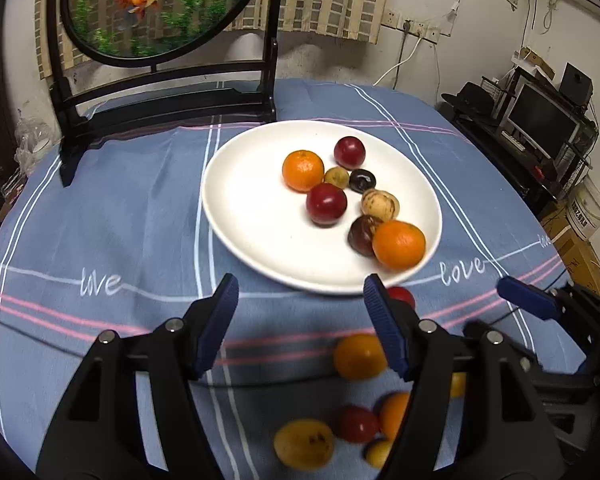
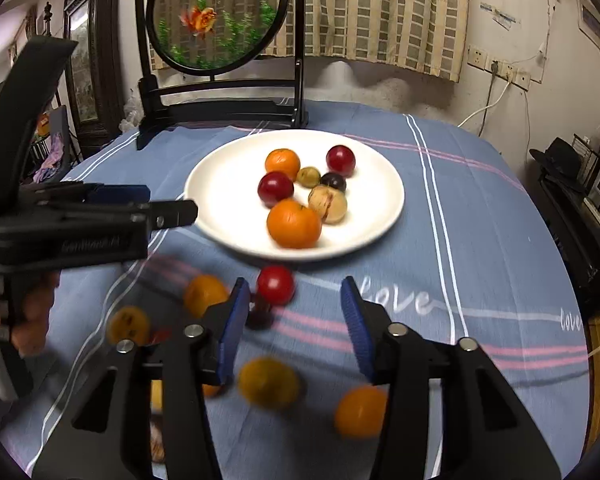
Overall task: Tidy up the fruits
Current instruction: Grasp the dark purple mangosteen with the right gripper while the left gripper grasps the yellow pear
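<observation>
Both the left tongs (image 1: 300,300) and right tongs (image 2: 294,304) gape empty above blurred, seemingly loose fruit (image 2: 268,382).

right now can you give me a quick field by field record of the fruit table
surface: blue striped tablecloth
plate: white plate, mid table
fruit on plate: two oranges, two red fruits, a few smaller dark and pale pieces
nearest plate fruit: orange
fruit off plate: red fruit close to the plate's near rim, blurred yellow and orange pieces nearer the cameras
left hand-held gripper: open, empty
right hand-held gripper: open, empty
backdrop: round goldfish screen on black stand
</observation>
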Tool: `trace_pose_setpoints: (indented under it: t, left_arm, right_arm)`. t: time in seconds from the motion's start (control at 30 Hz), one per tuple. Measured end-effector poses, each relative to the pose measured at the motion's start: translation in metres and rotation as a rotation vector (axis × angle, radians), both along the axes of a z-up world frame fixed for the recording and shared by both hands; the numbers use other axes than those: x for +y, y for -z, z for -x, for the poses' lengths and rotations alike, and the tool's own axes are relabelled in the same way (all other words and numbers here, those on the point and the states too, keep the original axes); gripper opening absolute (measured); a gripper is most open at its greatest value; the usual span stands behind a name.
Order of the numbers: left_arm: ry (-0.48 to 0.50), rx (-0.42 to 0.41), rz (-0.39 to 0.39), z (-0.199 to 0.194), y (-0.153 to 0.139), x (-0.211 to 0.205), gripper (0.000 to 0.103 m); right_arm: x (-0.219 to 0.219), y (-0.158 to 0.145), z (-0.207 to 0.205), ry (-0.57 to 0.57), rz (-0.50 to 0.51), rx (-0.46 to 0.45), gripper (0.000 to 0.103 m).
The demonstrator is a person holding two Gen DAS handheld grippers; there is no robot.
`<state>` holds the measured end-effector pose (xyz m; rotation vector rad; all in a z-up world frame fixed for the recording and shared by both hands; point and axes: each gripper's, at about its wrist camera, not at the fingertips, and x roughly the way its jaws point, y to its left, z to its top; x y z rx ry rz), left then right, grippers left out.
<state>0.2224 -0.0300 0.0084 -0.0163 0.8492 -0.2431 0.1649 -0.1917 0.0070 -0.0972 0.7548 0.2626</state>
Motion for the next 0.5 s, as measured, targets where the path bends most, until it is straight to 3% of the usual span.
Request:
trace_pose_setpoints:
  t: [0.1,0.2,0.3,0.5]
  left_arm:
    - [-0.02,-0.009,-0.014,0.017,-0.003,0.003,0.069]
    - [-0.053,-0.023,-0.027,0.038,-0.006,0.011,0.079]
    - [-0.067,-0.035,-0.033,0.057,-0.008,0.019,0.08]
    - [-0.084,-0.017,-0.056,0.088,0.004,0.033,0.086]
  right_arm:
    - [-0.002,0.001,0.025,-0.001,-0.003,-0.004,0.055]
    - [0.001,0.005,0.044,-0.008,-0.01,0.011,0.056]
    - [0.004,0.011,0.058,-0.011,-0.005,0.035,0.056]
    - [0.029,0.024,0.084,-0.093,-0.017,0.091,0.057]
